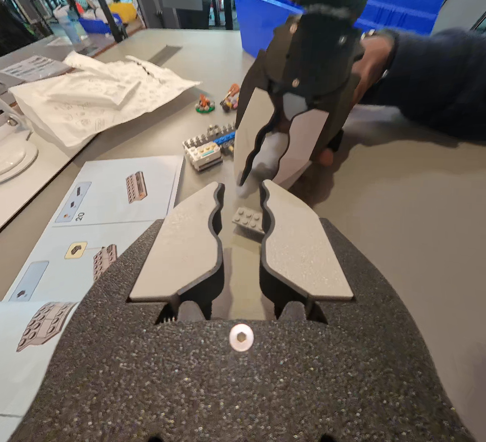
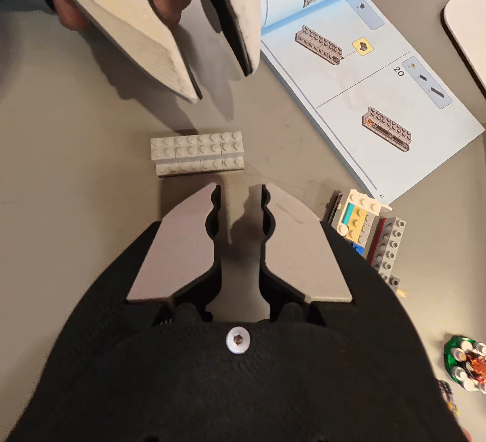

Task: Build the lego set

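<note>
Light grey studded block (image 2: 197, 153) on a grey-beige table (image 2: 79, 192).

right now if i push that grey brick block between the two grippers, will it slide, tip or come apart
The grey brick block looks low and wide, lying flat on the table, so it would probably slide rather than tip. Seams between its bricks suggest several pressed-together pieces; a hard push at one end might split it. It is likely stiff and light. Both the left hand-held gripper and right hand-held gripper stand open, clear of it.

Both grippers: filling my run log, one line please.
left gripper: open, above grey brick block | right gripper: open, empty, beside block
</note>
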### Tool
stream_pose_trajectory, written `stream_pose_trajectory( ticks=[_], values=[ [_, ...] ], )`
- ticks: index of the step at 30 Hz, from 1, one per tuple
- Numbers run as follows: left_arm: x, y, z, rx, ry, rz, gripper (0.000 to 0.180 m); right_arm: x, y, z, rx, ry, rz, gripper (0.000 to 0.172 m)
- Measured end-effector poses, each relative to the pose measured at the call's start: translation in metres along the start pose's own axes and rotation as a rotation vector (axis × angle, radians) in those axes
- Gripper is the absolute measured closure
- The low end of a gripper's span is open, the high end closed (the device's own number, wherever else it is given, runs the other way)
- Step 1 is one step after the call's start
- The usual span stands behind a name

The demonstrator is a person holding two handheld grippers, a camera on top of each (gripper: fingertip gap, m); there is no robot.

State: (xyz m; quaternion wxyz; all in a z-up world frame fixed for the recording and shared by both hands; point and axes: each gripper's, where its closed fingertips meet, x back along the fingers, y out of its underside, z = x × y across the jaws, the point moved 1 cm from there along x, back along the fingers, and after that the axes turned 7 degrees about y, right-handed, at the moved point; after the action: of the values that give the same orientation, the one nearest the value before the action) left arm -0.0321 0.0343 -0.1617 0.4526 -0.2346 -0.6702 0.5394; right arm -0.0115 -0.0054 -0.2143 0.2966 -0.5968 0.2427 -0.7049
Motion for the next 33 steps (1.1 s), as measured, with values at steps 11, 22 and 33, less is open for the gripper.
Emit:
stream_pose_trajectory(
  ticks=[11, 22, 33],
  values=[
    [-0.006, 0.038, 0.01, 0.182, 0.074, -0.277, 0.133, 0.028, 0.011, 0.017, -0.178, -0.001, -0.041, 0.143],
    [-0.019, 0.05, 0.023, 0.213, 0.032, -0.455, 0.116, 0.038, 0.026, -0.01, -0.104, -0.082, -0.186, 0.143],
    [-0.003, 0.054, 0.014, 0.191, 0.009, -0.472, 0.125, 0.035, 0.042, -0.03, 0.01, -0.117, -0.3, 0.151]
  ],
)
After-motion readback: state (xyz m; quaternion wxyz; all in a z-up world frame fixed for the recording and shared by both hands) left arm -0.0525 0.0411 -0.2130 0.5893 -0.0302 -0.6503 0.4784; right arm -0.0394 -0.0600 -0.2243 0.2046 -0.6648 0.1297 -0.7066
